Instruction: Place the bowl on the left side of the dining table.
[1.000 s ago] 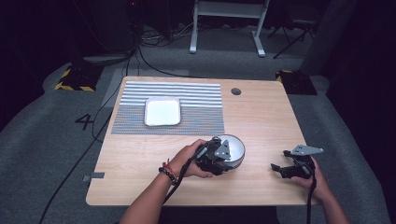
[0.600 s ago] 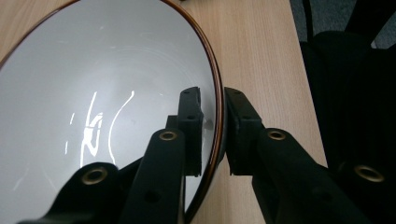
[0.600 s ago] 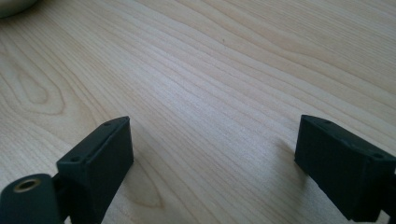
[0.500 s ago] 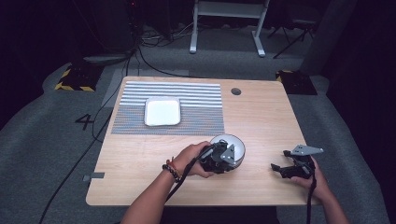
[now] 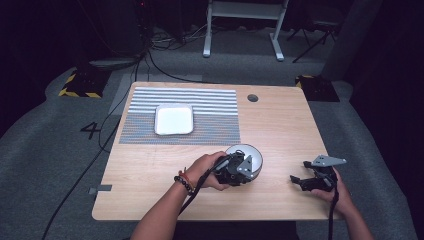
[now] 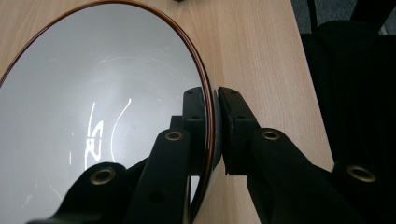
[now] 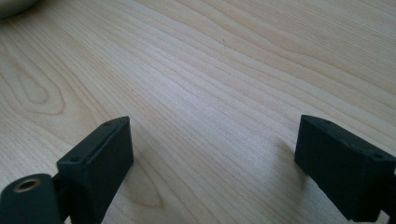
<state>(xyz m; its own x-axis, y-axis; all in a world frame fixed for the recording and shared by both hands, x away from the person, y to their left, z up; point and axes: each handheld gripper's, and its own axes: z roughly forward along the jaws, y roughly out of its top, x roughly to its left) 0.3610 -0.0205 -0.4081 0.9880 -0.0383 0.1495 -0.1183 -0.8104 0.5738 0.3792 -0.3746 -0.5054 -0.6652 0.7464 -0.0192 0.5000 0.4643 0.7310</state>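
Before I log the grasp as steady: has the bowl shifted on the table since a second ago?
No. The bowl sits the same way below the striped mat's right corner; the left gripper has just closed on its rim.

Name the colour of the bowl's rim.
Reddish-brown, on the white bowl; the left gripper view shows it best.

bowl (image 6: 93, 116) — left side cut off

Bright overhead light on the table (image 5: 150, 165), dark surroundings; glare streaks inside the bowl (image 6: 93, 102); nearby black parts blur softly.
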